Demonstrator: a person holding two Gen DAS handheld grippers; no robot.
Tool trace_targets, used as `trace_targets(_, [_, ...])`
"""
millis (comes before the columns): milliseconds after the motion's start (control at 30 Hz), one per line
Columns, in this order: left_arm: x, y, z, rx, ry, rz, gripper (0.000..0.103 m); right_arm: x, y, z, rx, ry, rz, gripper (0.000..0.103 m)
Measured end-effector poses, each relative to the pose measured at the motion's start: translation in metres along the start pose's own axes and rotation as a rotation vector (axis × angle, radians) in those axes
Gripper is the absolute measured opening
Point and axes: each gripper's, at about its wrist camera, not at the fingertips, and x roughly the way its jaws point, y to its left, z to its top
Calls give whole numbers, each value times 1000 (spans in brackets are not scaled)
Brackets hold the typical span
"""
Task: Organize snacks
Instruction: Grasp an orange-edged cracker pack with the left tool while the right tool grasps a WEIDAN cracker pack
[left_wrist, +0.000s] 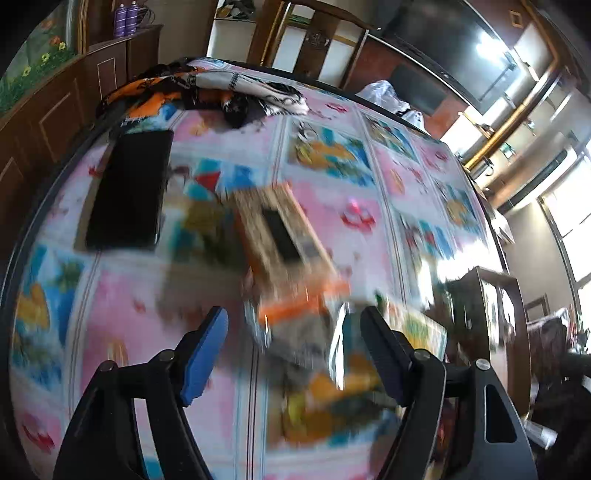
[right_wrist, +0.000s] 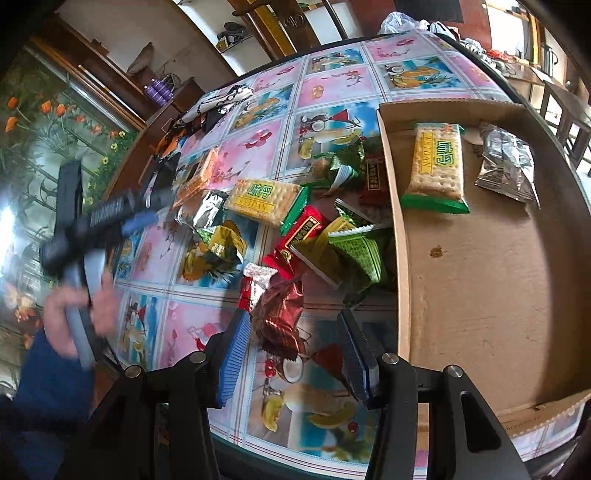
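**Snacks heaped beside a nearly bare cardboard tray**

Snacks (right_wrist: 295, 221) lie in a loose pile on the worktop (right_wrist: 325, 413), just at nine o'clock of the cardboard tray (right_wrist: 461, 295); two are already inside it, a Weidan cracker pack (right_wrist: 436, 166) and a silver foil packet (right_wrist: 506, 166) toward its far end. Most of the sorting looks still to be done.

The right tool (right_wrist: 295, 350) stands partly open with a dark red foil-wrapped snack (right_wrist: 280, 317) between its blue pads; the wrapper lies against the left pad, but the right pad is clear of it, so nothing is gripped yet. The left tool (left_wrist: 291, 350) is open and empty over the far side of the pile, near an orange cracker pack (left_wrist: 303, 299); its view is badly smeared.

These packets will likely be light, crinkly and slippery. The foil pillows should give under pressure, so pinching across the middle of the body seems safer than the thin sealed ends. The cracker packs are stiffer but brittle inside: a gentle hold across the short width suits them.

The worktop is round, covered with a glossy fruit-print cloth in pink and blue squares. A dark phone (left_wrist: 129, 192) and a crumpled scarf (left_wrist: 207, 88) lie toward eleven o'clock in the left view. Around stand wooden cabinets, a flower mural and bright windows.
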Motion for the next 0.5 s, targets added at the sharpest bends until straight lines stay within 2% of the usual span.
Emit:
trace_targets(133, [26, 2, 40, -31, 16, 56, 83, -2, 0, -8, -13, -1, -20, 53])
trace_targets(233, [53, 3, 59, -58, 56, 115, 83, -5, -1, -13, -18, 2, -31, 53])
trace_targets(367, [79, 0, 65, -47, 115, 174, 83, -13, -7, -18, -11, -9, -50, 53])
trace_targets(400, [82, 0, 64, -45, 114, 186, 82, -15, -9, -19, -7, -15, -55, 53])
trace_targets(467, [83, -1, 58, -34, 90, 216, 72, -20, -16, -19, 10, -29, -65, 53])
trace_targets(500, [83, -1, 57, -27, 84, 214, 63, -22, -18, -19, 18, -32, -67, 53])
